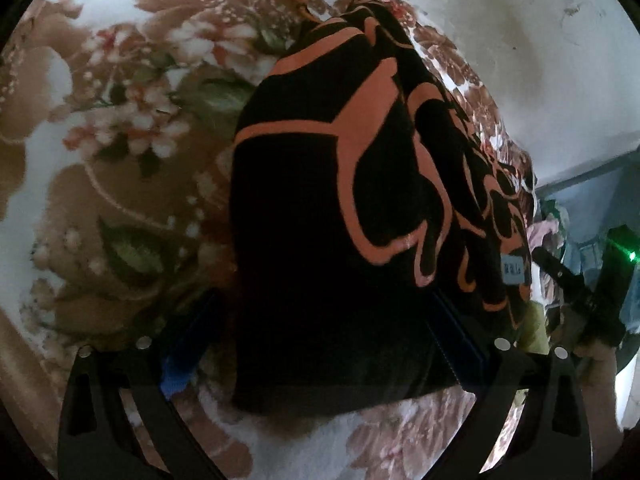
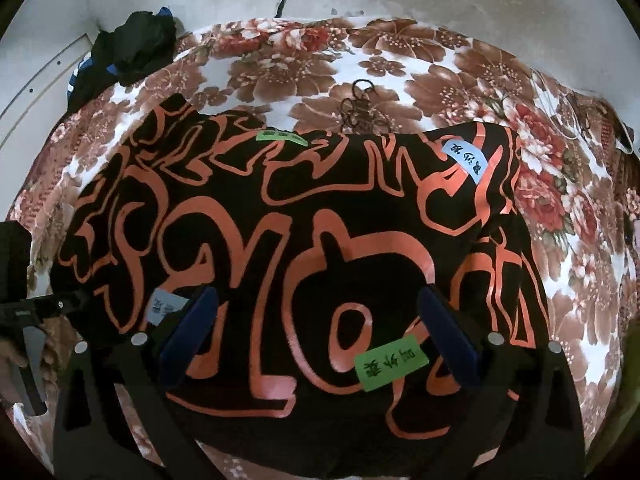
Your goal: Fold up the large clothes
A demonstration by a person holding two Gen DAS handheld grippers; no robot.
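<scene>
The black garment with orange lettering (image 2: 288, 240) is lying spread on the floral bedspread (image 2: 400, 64), with green and blue tags stuck on it, one green tag (image 2: 391, 361) sitting just inside the right gripper's (image 2: 318, 336) widely parted fingers, which are hovering over the cloth without pinching it. In the left wrist view the left gripper (image 1: 320, 344) is also standing open, a dark fold of the garment (image 1: 340, 200) bulging up between its blue-padded fingers, gripping nothing that I can make out
</scene>
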